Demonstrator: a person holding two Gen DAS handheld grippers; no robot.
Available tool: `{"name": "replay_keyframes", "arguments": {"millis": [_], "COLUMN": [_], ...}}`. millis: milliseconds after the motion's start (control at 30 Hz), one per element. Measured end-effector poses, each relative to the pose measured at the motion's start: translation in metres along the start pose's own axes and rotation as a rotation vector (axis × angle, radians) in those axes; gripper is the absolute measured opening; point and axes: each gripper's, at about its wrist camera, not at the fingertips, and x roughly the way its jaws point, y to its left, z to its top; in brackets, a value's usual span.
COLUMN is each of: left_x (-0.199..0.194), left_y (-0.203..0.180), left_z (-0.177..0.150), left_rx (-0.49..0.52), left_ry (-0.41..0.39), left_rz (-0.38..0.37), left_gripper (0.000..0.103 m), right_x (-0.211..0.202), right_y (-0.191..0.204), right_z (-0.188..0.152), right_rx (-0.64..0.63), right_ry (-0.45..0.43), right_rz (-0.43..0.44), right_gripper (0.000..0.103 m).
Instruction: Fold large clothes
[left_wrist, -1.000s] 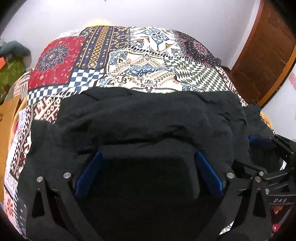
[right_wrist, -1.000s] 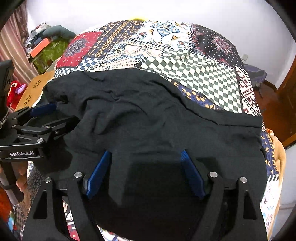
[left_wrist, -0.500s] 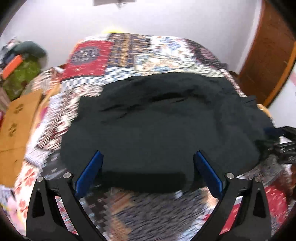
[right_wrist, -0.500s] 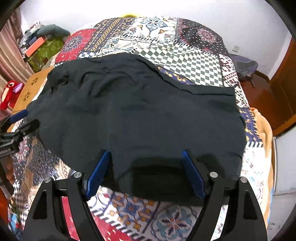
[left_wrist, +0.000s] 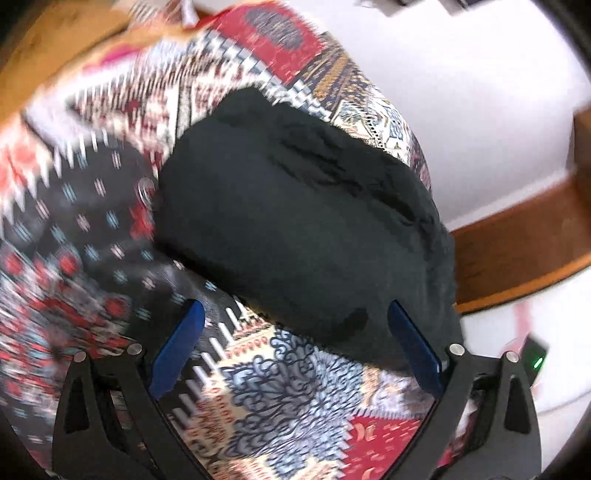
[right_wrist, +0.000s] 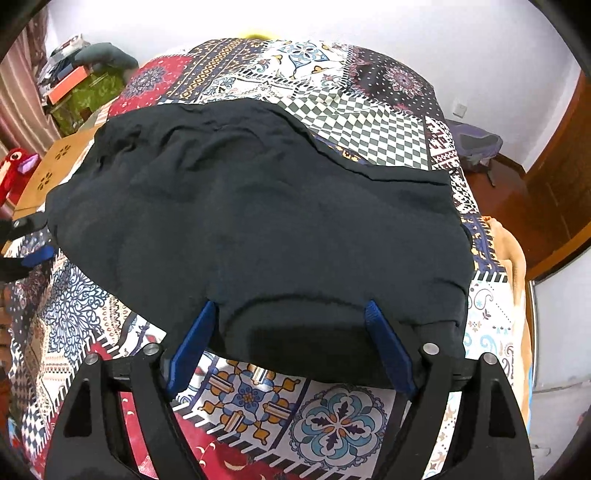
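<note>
A large black garment (right_wrist: 258, 221) lies folded and spread on the patchwork bedspread (right_wrist: 332, 417). It also shows in the left wrist view (left_wrist: 303, 236). My right gripper (right_wrist: 291, 343) is open, its blue fingers (right_wrist: 192, 343) just over the garment's near edge, holding nothing. My left gripper (left_wrist: 295, 347) is open and empty, tilted, above the bedspread (left_wrist: 295, 398) at the garment's near-left edge. The left gripper also shows at the left edge of the right wrist view (right_wrist: 26, 243).
A wooden door (right_wrist: 554, 192) stands at the right. A cluttered shelf with green cloth (right_wrist: 81, 92) and a red toy (right_wrist: 14, 166) stand left of the bed. An orange blanket (right_wrist: 513, 266) hangs at the bed's right edge.
Both grippers pulled back from over the garment toward its near edge. The left gripper then swung left and tilted, its view blurred. The garment lies flatter on the bed.
</note>
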Motion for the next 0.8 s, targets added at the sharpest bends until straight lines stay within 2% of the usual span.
{"name": "replay_keyframes", "arguments": {"millis": [167,267,400,467,533,567,633,700,800], "left_x": [0.008,0.02,0.034,0.038,0.04,0.04,0.036,0.027,0.008], "left_y": [0.007,0.011,0.014,0.013,0.013,0.016,0.025,0.029,0.021], "left_z": [0.01,0.025,0.04,0.044,0.046,0.047,0.047,0.046,0.04], "left_rx": [-0.042,-0.077,-0.116,-0.112,-0.106,-0.13,-0.194,-0.231,-0.206], "left_ry": [-0.061,-0.066,-0.078,-0.097,-0.113,-0.11,-0.104,-0.109,-0.137], "left_rz": [-0.053,-0.079,-0.08,-0.052,0.007,0.017,-0.03,-0.08,-0.071], "left_gripper": [0.1,0.1,0.099,0.092,0.064,0.06,0.046,0.038,0.034], "right_x": [0.004,0.007,0.009,0.009,0.009,0.008,0.006,0.002,-0.013], "right_y": [0.001,0.0,-0.001,0.0,0.0,0.001,0.001,0.001,0.002], "right_z": [-0.001,-0.002,-0.002,-0.003,-0.003,-0.001,0.002,0.006,0.014], "right_rx": [-0.014,-0.011,-0.006,-0.002,0.002,0.009,0.028,0.057,0.138], "right_ry": [-0.008,-0.014,-0.017,-0.014,-0.005,0.007,0.032,0.044,0.025], "right_rz": [0.009,0.02,0.03,0.033,0.033,0.031,0.037,0.074,0.155], "right_gripper": [0.084,0.085,0.086,0.086,0.086,0.086,0.086,0.085,0.085]}}
